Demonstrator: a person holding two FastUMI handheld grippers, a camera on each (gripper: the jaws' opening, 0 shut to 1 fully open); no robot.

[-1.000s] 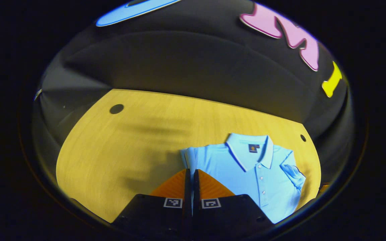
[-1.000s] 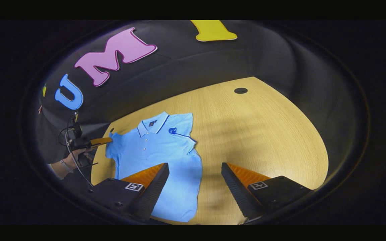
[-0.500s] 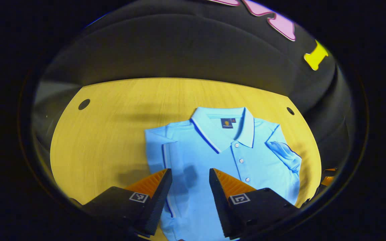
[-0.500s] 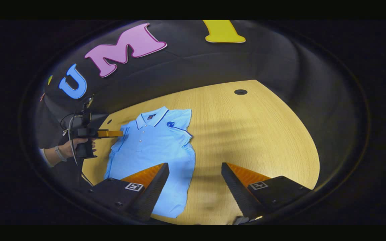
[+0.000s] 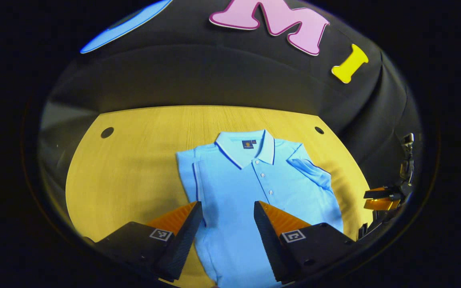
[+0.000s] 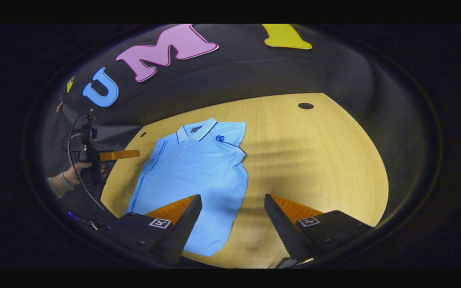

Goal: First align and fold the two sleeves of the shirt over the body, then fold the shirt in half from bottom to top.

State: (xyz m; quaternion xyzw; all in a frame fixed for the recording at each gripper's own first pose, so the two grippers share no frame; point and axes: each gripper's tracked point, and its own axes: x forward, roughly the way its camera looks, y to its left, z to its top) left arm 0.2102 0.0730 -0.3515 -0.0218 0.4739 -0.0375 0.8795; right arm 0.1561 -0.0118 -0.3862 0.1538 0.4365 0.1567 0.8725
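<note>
A light blue polo shirt [image 5: 254,188] lies flat on the wooden table [image 5: 134,168], collar at the far end. Both short sleeves are folded onto the body: one sleeve [image 5: 193,176] along the left side, the other sleeve [image 5: 310,171] creased on the right. My left gripper [image 5: 226,206] hovers open above the shirt's lower body, holding nothing. In the right gripper view the shirt [image 6: 198,172] lies left of centre. My right gripper [image 6: 232,198] is open over the shirt's lower right edge and bare wood. A hand [image 6: 64,182] holds the left gripper [image 6: 136,153] off the shirt's left side.
The right gripper [image 5: 368,200] shows off the table's right edge in the left gripper view. Small dark round holes [image 5: 107,132] [image 6: 305,105] sit in the table's far corners. The black cloth wall rises behind the table [image 6: 314,160].
My left gripper, shut at the left sleeve a second ago, has opened and drawn back toward the shirt's bottom. That sleeve now lies on the body. The right gripper stayed open, shifting slightly.
</note>
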